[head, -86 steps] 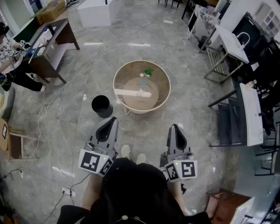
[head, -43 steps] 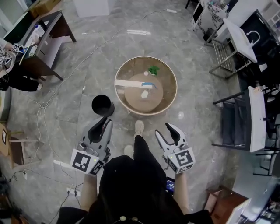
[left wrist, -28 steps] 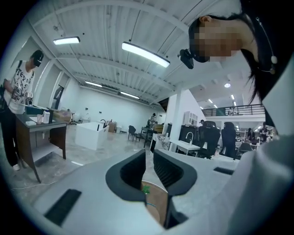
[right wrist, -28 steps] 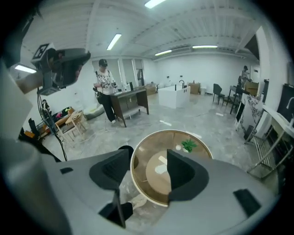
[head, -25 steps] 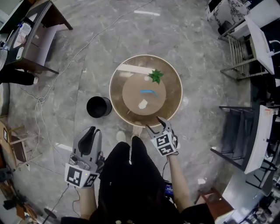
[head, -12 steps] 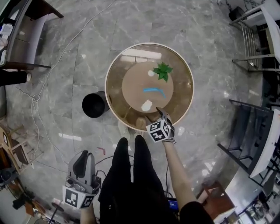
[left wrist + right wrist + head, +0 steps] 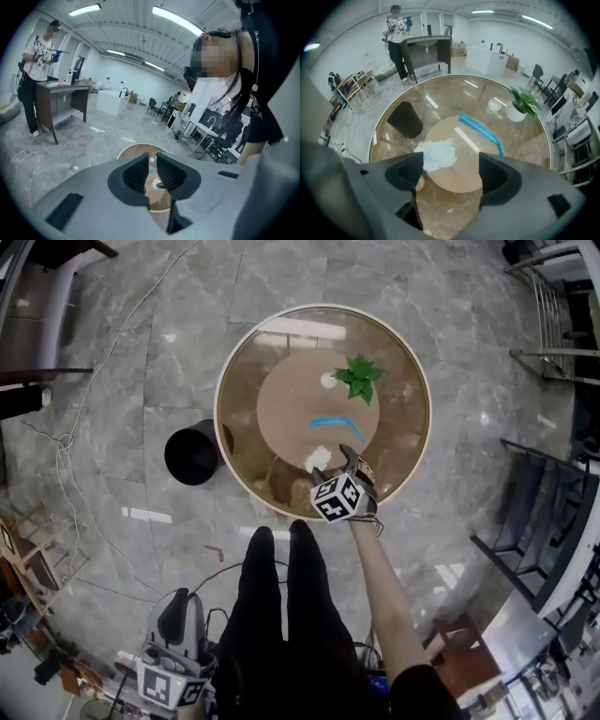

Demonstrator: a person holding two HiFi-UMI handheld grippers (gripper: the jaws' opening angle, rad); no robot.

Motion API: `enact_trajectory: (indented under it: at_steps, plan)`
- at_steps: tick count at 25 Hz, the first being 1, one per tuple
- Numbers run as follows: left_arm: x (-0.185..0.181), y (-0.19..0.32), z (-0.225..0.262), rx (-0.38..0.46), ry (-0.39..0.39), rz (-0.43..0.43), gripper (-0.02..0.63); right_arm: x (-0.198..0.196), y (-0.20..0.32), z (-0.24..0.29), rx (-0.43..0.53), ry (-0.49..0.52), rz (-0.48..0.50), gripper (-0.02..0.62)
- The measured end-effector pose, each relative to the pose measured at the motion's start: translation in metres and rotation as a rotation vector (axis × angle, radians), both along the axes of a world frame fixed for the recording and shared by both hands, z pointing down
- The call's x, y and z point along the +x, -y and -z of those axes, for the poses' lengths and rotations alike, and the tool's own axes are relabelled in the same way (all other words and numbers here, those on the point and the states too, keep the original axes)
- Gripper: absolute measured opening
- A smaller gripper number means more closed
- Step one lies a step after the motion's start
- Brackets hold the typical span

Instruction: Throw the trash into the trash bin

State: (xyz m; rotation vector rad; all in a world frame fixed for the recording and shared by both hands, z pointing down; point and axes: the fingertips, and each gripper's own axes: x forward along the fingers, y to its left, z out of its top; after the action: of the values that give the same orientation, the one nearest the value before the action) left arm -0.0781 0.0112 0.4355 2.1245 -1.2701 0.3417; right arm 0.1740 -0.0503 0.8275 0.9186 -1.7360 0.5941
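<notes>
A crumpled white tissue (image 7: 319, 456) (image 7: 436, 154) lies on the round glass table (image 7: 228, 437), near its front edge. My right gripper (image 7: 335, 463) (image 7: 451, 168) points steeply down just over it. Its jaws have just been opening and stand wide; the tissue lies by the left jaw, not pinched. The black trash bin (image 7: 192, 453) (image 7: 405, 119) stands on the floor left of the table. My left gripper (image 7: 174, 604) (image 7: 153, 171) hangs low beside the person's legs, jaws nearly together, with nothing between them.
On the table also lie a blue brush (image 7: 330, 420) (image 7: 483, 131), a potted green plant (image 7: 361, 379) and a small white cup (image 7: 328, 381). Cables (image 7: 66, 442) trail on the floor at the left. Another person (image 7: 396, 28) stands at a desk.
The right gripper has dropped to the table over the tissue and its jaws have spread. The left gripper has sunk to the lower left. The table now fills more of the head view.
</notes>
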Motion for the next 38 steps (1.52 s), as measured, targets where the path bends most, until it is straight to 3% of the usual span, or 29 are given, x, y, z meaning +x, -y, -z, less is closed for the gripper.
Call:
enact_trajectory:
  at_steps: [10,18,22,24,29,38]
  plan:
    - [-0.002,0.011,-0.005,-0.015,0.012,0.001,0.055,0.035,0.051,-0.007,0.051,-0.087,-0.022,0.46]
    - [-0.003,0.013,-0.009,-0.02,0.02,-0.004,0.055,0.05,0.068,-0.016,-0.011,-0.018,-0.072,0.468]
    - [-0.006,0.012,-0.01,-0.023,0.016,0.009,0.054,0.045,0.068,-0.016,-0.056,0.037,-0.084,0.372]
    - [-0.007,0.012,-0.01,-0.022,0.014,0.011,0.055,0.04,0.066,-0.014,-0.046,0.036,-0.076,0.244]
    - [-0.008,0.009,-0.011,-0.023,0.014,0.012,0.055,0.029,0.061,-0.014,-0.015,0.003,-0.062,0.069]
    - [-0.015,0.003,-0.008,-0.009,-0.001,0.044,0.055,0.01,0.065,0.017,0.069,0.01,-0.025,0.049]
